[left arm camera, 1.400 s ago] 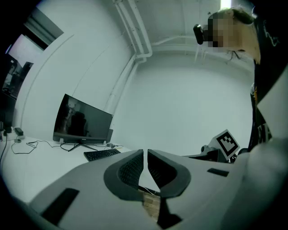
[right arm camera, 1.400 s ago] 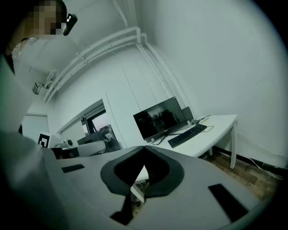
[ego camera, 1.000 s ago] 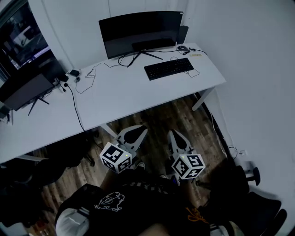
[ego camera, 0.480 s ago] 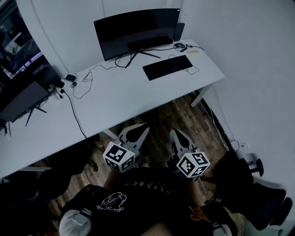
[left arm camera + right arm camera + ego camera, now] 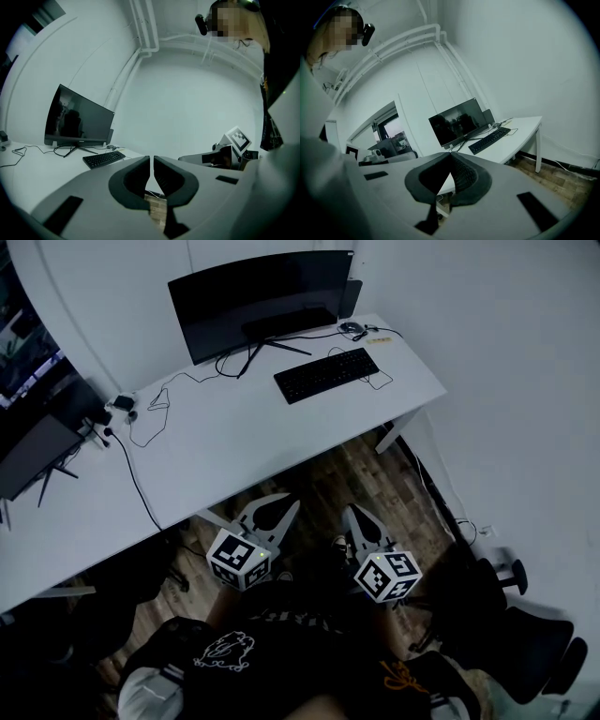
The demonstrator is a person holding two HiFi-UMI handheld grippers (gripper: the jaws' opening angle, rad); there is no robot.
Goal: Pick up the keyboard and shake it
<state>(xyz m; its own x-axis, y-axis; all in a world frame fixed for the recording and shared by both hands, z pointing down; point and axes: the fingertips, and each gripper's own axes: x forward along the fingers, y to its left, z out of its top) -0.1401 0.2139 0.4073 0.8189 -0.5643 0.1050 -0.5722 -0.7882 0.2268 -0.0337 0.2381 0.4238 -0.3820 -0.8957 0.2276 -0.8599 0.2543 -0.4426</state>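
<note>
A black keyboard [image 5: 325, 374] lies on the white desk [image 5: 234, 442] in front of a dark monitor [image 5: 258, 292], its cable looping to the right. The left gripper view shows the keyboard [image 5: 103, 159] far ahead, and the right gripper view shows the keyboard [image 5: 489, 138] far ahead too. My left gripper [image 5: 278, 502] and right gripper [image 5: 350, 513] hang side by side over the wooden floor, well short of the desk's front edge. Both are shut with nothing between their jaws.
A mouse [image 5: 351, 327] sits at the desk's back right corner. Black cables [image 5: 133, 476] trail across the desk's left part. A second screen [image 5: 33, 451] stands at far left. Black office chairs [image 5: 525, 643] stand on the floor at lower right.
The view has shifted, so the desk and keyboard sit a little further left and higher in the frame. Both grippers stay shut and low in front of the person.
</note>
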